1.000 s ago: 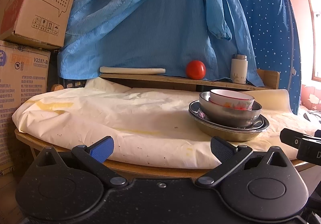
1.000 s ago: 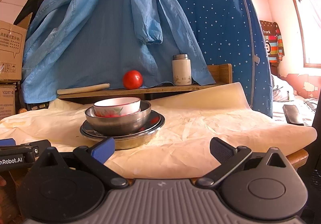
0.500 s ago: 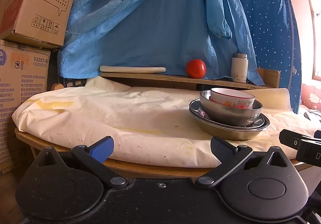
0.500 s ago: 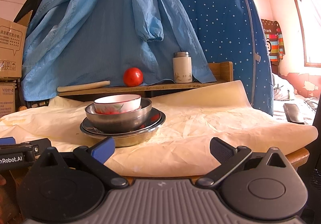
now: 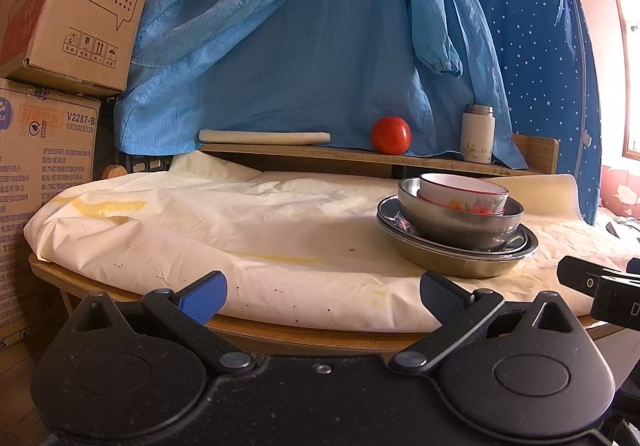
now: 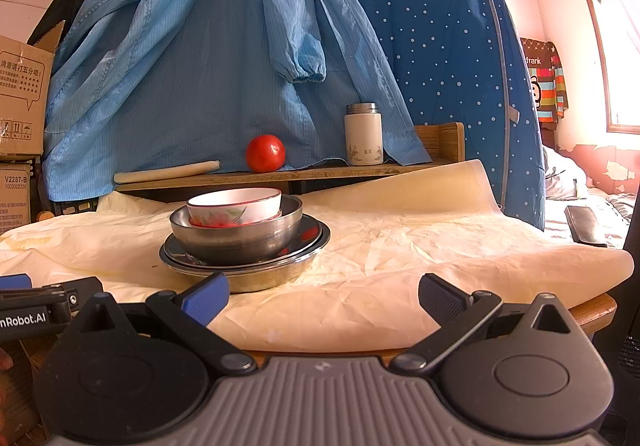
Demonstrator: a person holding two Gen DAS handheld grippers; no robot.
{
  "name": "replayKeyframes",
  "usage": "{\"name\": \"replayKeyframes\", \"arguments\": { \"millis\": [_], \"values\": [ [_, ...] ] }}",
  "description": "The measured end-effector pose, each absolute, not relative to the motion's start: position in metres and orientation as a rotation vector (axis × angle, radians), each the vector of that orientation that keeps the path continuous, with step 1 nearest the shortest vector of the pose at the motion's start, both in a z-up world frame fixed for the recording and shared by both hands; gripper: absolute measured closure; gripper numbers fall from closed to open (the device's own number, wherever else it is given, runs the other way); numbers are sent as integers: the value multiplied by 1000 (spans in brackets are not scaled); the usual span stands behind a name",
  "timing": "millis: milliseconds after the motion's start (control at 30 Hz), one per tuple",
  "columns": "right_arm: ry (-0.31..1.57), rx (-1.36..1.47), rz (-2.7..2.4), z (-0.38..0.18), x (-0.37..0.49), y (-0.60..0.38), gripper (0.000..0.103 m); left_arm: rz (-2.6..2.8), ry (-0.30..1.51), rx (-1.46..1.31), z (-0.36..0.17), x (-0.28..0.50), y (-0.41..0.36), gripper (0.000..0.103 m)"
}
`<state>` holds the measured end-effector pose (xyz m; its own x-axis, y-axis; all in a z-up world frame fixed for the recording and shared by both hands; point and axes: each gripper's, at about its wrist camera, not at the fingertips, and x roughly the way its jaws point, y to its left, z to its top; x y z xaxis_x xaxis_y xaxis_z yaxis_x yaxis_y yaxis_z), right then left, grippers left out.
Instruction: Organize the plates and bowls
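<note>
A stack of dishes stands on the cloth-covered table [image 5: 200, 230]: a white floral bowl [image 5: 464, 193] inside a steel bowl [image 5: 456, 220], on steel plates and a wide steel basin [image 5: 456, 260]. The same stack shows in the right wrist view, with the white bowl [image 6: 236, 206], steel bowl [image 6: 240, 236] and basin [image 6: 248, 270]. My left gripper [image 5: 322, 296] is open and empty at the table's front edge, left of the stack. My right gripper [image 6: 324, 296] is open and empty, just in front of the stack.
A wooden shelf [image 6: 280, 174] behind the table carries a rolling pin [image 6: 166, 172], a red tomato [image 6: 265, 153] and a white flask [image 6: 363, 134]. Cardboard boxes [image 5: 60, 14] stand at the left. Blue garments [image 5: 300, 38] hang behind. A bed [image 6: 592, 202] lies at the right.
Both grippers have drifted slightly; the stack sits a little lower and closer in the right wrist view. Jaws stay open and the dishes have not moved.
</note>
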<state>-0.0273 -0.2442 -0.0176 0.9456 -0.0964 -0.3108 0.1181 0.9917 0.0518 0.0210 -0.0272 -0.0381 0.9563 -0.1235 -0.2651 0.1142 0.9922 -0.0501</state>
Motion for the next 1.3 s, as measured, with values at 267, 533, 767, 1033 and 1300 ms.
{"name": "replayKeyframes", "arguments": {
  "millis": [267, 533, 767, 1033, 1300],
  "values": [
    [312, 70, -109, -18, -27, -244, 0, -121, 272, -34, -38, 21, -27, 1],
    [313, 71, -109, -18, -27, -244, 0, -121, 272, -34, -38, 21, -27, 1],
    [313, 71, -109, -17, -27, -244, 0, -120, 272, -34, -38, 21, -28, 1],
    [314, 73, -99, -17, -28, -241, 0, -122, 273, -32, -39, 20, -27, 1],
    [316, 76, -98, -17, -28, -241, 0, -122, 274, -31, -39, 21, -28, 1]
  ]
}}
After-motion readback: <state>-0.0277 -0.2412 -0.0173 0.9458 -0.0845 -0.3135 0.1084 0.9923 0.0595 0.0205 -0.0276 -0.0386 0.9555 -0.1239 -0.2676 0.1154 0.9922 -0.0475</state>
